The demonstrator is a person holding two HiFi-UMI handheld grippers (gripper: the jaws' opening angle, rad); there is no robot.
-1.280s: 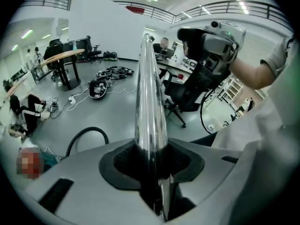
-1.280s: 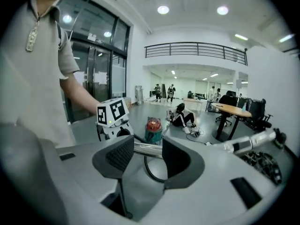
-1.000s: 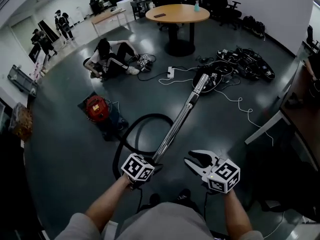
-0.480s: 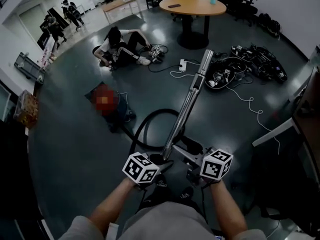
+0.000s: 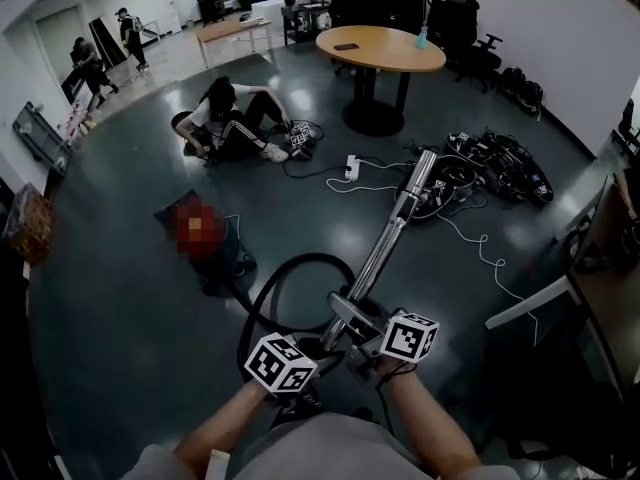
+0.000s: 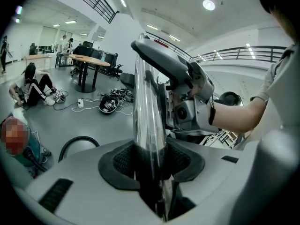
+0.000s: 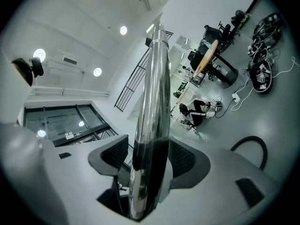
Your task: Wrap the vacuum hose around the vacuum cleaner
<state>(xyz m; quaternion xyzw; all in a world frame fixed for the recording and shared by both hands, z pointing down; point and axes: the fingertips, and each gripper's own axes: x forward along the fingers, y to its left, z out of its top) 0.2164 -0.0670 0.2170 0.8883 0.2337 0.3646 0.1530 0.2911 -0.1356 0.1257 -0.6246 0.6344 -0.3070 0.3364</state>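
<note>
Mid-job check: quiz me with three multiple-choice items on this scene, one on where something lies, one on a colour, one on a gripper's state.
1. Where is the black hose? A draped over a chair; B looped on the floor; C on a shelf.
2. The round table top is: A white; B black; C orange-brown.
3. The left gripper jaws are: A shut on the chrome wand; B open and empty; C shut on the hose.
B: its loop lies on the floor by the wand. C: the head view shows a wood tone. A: both pads press the tube.
</note>
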